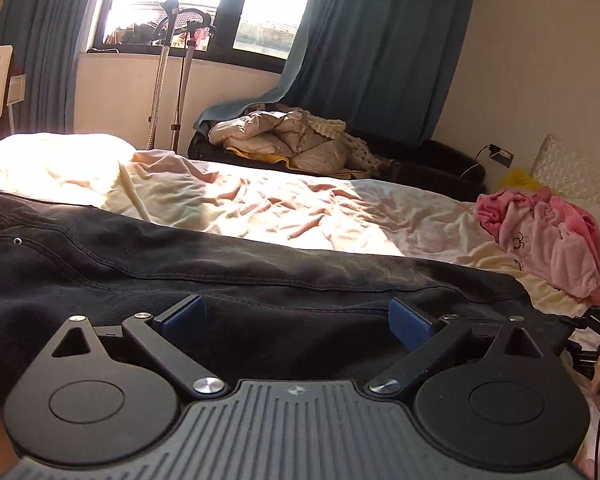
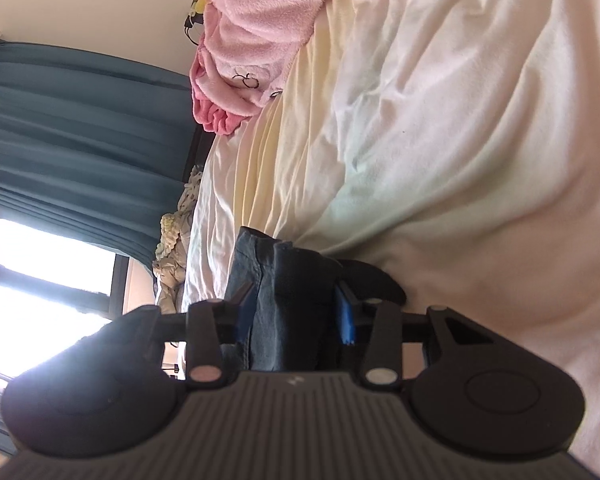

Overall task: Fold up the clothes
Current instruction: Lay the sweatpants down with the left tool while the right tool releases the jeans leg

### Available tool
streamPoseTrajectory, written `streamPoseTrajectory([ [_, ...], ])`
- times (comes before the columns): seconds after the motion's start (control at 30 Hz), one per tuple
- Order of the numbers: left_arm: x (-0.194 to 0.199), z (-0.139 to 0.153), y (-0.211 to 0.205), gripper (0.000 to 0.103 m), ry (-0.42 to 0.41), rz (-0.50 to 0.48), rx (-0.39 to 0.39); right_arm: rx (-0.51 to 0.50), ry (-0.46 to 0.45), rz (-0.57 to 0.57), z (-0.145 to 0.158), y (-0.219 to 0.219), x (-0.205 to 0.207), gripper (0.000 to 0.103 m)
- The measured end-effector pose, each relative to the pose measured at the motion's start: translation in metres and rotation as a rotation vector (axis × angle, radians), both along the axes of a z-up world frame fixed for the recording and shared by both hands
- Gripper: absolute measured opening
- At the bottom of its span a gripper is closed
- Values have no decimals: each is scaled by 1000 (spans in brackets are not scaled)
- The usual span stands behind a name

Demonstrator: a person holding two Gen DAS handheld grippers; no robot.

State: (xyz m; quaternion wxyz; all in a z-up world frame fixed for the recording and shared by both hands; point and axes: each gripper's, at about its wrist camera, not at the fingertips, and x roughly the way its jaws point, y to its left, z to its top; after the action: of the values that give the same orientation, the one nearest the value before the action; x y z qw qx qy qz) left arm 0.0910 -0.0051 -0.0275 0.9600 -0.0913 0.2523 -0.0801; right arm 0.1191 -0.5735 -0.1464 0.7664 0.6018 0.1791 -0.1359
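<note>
One garment is in hand so far, and judging by how it lies, the folding has barely begun: the dark jeans [image 1: 148, 264] stretch lengthwise across the bed [image 1: 284, 204], mostly flat, with a rivet and waist button showing at the far left of the left wrist view. No finished fold shows, and I cannot tell whether the legs are already laid one over the other. A pink fleece garment [image 1: 548, 236] sits crumpled near the head of the bed, untouched, so it probably waits its turn.

The left gripper [image 1: 298, 320] hovers low over the jeans with its jaws spread wide; the cloth lies beneath and ahead of the blue pads [image 1: 188, 314], not between them, and whether they touch the fabric is unclear. The right gripper [image 2: 296, 316] has its jaws drawn in on a bunched end of the jeans [image 2: 276, 300], the denim standing up between the pads and clear of the sheet. It looks like the leg end, though that is uncertain.
</note>
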Motion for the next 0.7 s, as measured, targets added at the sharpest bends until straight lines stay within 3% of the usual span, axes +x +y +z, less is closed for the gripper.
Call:
streamPoseTrajectory([
  [0.03, 2, -6, -2, 99, 16, -3, 12, -16, 4, 4, -2, 0, 3, 27],
  [0.13, 7, -20, -4, 99, 57, 9, 54, -42, 46, 26, -11, 1, 12, 11],
  [0.27, 10, -26, 0, 99, 79, 55, 83, -78, 41, -1, -5, 5, 15, 7],
  [0.4, 10, -26, 4, 99, 95, 67, 82, -180, -122, -40, 36, 16, 12, 6],
  [0.5, 6, -24, 8, 99, 78, 67, 68, -223, -153, -73, 50, 19, 7, 6],
  [0.6, 9, -25, 12, 99, 85, 71, 50, -201, -69, -97, 34, 10, 4, 6],
  [0.7, 11, -26, 11, 99, 91, 78, 78, -140, 81, -63, 5, 2, 8, 6],
])
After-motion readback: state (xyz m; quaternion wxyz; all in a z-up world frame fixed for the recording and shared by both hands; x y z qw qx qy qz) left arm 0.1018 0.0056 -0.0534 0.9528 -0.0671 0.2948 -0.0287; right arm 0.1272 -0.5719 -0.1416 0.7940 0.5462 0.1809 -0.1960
